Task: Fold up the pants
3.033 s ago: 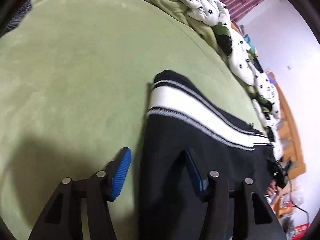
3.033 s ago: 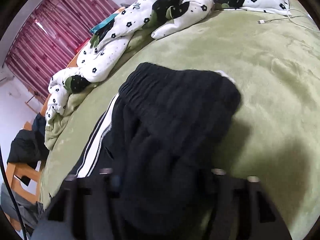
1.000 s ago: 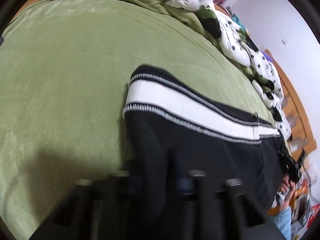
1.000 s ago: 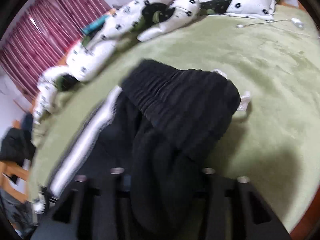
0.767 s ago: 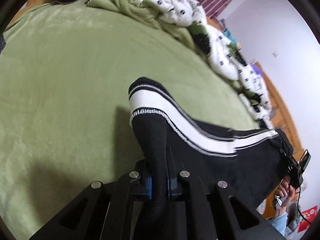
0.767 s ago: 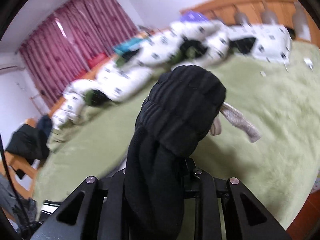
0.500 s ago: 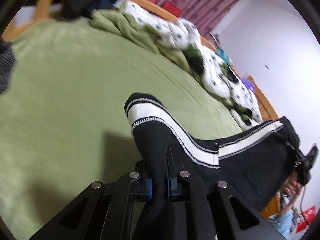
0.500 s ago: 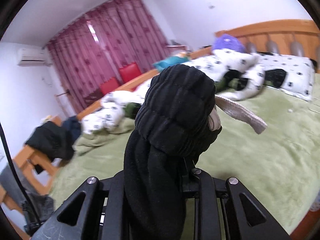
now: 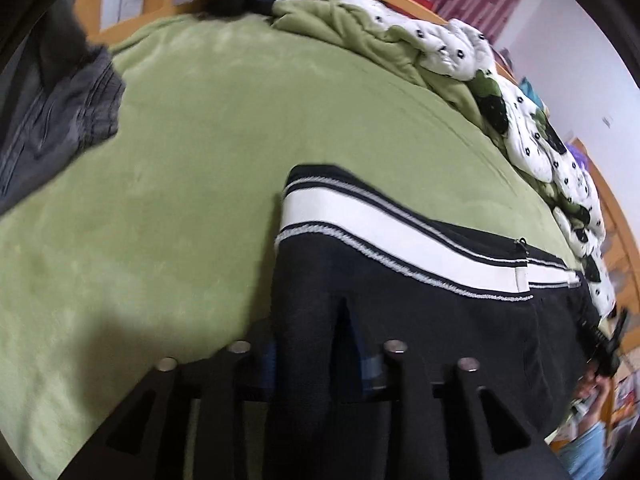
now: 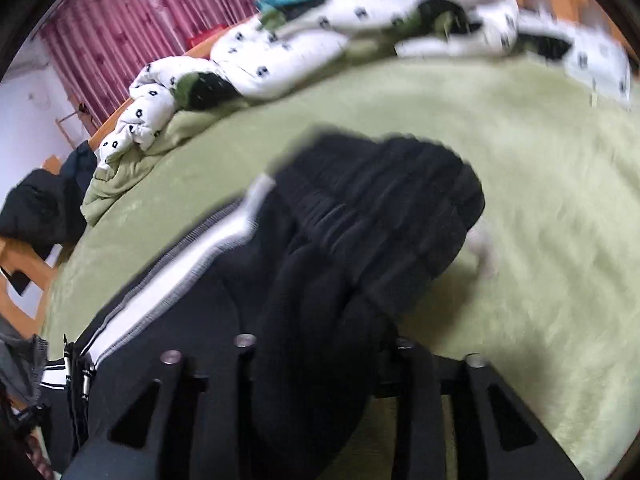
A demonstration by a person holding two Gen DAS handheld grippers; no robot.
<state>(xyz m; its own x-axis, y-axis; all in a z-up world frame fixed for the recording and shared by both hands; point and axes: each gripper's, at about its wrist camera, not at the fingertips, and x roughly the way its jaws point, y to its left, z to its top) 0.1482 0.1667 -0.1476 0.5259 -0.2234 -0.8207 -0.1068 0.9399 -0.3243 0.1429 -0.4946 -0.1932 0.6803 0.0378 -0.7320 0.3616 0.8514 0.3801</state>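
Observation:
Black pants (image 9: 420, 300) with a wide white side stripe lie on the green bed cover (image 9: 200, 140). My left gripper (image 9: 316, 356) is shut on the cuff end of the leg, low over the cover. In the right wrist view the ribbed black waistband (image 10: 384, 216) lies bunched on the cover, with a white drawstring end beside it. My right gripper (image 10: 320, 352) is shut on the waist fabric, which hides its pads. Both views are motion-blurred.
A white spotted duvet (image 10: 320, 48) with green lining is heaped along the far side of the bed. Grey clothing (image 9: 52, 112) lies at the left edge. Dark clothes hang on a wooden chair (image 10: 36, 204). Red curtains (image 10: 140, 28) are behind.
Both grippers closed on the pants, lifted them up off the bed, then brought them back down. The pants now lie stretched on the cover again, still held at both ends.

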